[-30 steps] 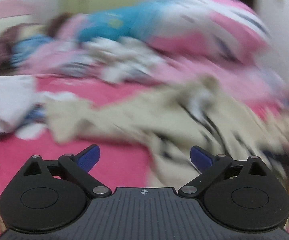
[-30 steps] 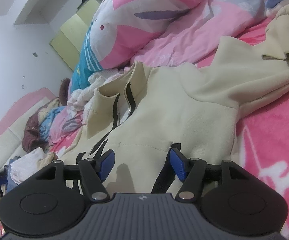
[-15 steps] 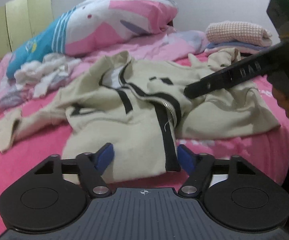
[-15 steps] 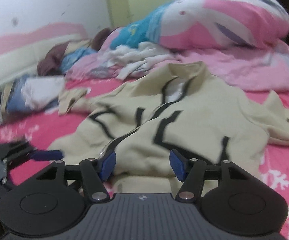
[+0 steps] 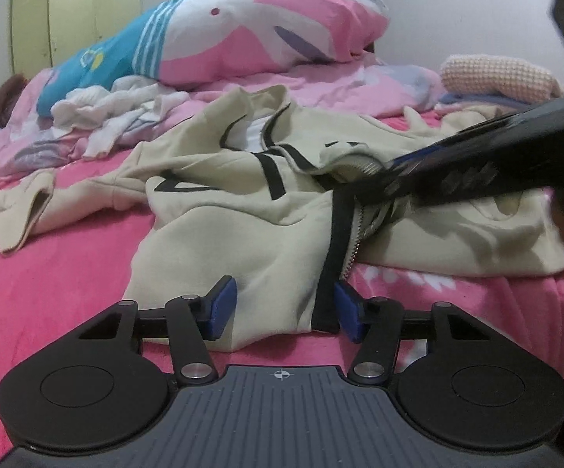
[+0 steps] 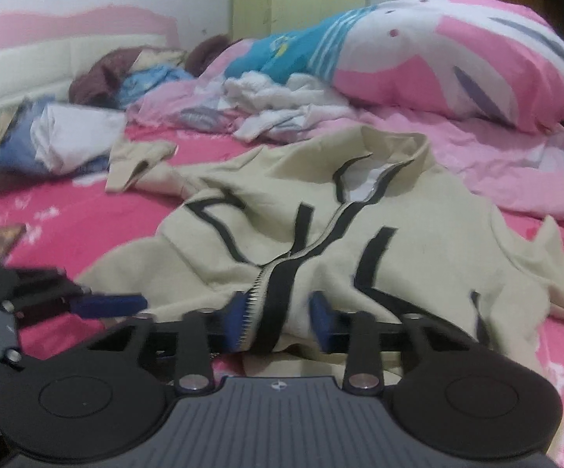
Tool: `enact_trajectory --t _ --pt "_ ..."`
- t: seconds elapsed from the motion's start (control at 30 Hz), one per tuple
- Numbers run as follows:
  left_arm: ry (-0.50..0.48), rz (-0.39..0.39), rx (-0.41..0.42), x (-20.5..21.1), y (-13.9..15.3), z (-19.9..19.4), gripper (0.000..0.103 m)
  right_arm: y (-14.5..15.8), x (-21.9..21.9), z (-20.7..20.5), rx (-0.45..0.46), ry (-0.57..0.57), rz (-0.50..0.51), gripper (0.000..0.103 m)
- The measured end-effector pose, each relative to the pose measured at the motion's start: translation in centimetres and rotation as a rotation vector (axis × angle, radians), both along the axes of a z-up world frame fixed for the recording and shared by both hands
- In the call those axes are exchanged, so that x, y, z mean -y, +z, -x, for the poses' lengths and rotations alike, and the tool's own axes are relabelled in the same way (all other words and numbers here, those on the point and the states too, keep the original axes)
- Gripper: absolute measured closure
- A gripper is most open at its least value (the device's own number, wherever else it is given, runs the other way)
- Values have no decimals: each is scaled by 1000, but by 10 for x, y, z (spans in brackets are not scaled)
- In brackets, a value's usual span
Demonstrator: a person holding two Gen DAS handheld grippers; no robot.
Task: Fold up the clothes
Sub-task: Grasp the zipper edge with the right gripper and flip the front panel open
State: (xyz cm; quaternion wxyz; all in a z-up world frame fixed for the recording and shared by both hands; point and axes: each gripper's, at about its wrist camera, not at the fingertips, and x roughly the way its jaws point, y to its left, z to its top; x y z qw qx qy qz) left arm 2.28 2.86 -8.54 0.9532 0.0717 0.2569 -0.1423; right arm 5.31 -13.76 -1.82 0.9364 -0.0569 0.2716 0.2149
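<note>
A beige zip jacket with black stripes lies rumpled and open on the pink bed. My left gripper is low at its bottom hem. The hem and its black zip band lie between the closing jaws, and the pads do not visibly press on them. In the right wrist view this same jacket fills the middle. My right gripper is closing, with the pads pinching a bunched fold at the zip edge. From the left wrist view, the right gripper reaches in from the right. One left fingertip shows beside the hem.
A large pink, white and blue pillow lies at the back. In front of it sits a heap of white clothes. Folded knitwear is stacked at the back right. More folded clothes lie to the left near the headboard.
Both pairs of jaws have narrowed. The left gripper sank to the jacket's hem. The right gripper rolled level, moved onto the zip edge and closed on the cloth.
</note>
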Motion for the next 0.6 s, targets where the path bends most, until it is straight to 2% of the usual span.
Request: enact_trajectory --t 0.03,0.13,0.27,0.4,0.5,0.6 --pt "2 4 1 -1 0 0 46 2 7 1 -3 -22 -13 81" --pt "7 10 4 -1 -1 1 46 5 27 2 -15 -91 -43 85" --pt "16 20 -3 -3 -3 0 46 21 56 4 63 -209 -59 90" --pt "11 1 6 -1 -4 2 45 56 94 -1 172 -306 -16 91" --pt "12 3 9 -2 -5 2 45 85 130 -10 254 -392 58 91" --pt "14 14 10 -3 -5 2 45 108 173 -25 297 -498 95 92"
